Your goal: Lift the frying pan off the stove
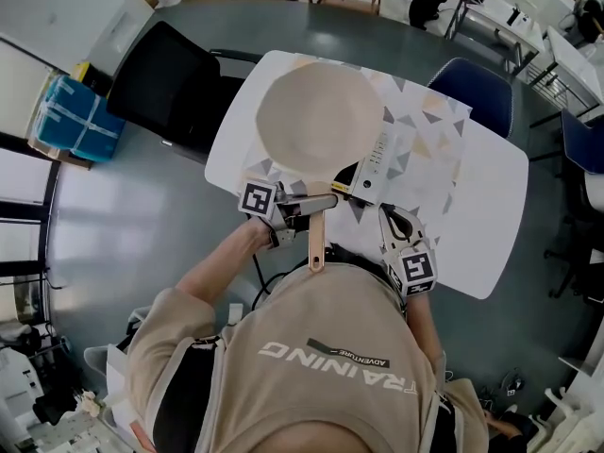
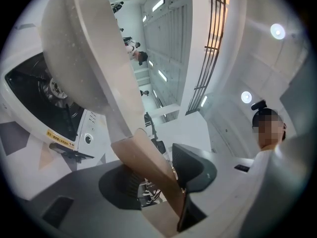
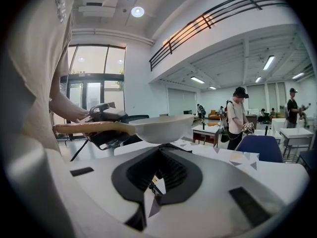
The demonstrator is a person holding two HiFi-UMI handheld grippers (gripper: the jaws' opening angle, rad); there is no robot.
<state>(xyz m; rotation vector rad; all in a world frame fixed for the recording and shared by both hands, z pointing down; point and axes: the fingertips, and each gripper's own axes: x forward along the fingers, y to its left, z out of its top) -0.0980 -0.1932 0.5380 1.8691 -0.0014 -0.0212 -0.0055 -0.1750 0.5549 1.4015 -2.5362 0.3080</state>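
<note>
A beige frying pan [image 1: 321,121] hangs in the air over the white portable stove [image 1: 373,168], whose control side sticks out from under it. My left gripper [image 1: 307,206] is shut on the pan's wooden handle [image 1: 317,239]. In the left gripper view the handle [image 2: 148,167] runs between the jaws, and the pan [image 2: 84,48] is above the stove's black burner [image 2: 44,98]. The right gripper view shows the pan [image 3: 158,128] level and clear of the table. My right gripper [image 1: 394,220] is near the stove's front corner, shut and holding nothing [image 3: 151,192].
The stove stands on a patterned mat on a white table [image 1: 491,206]. A black chair [image 1: 165,78] is at the table's far left and a blue chair [image 1: 477,88] at its far right. People stand by desks in the background [image 3: 237,118].
</note>
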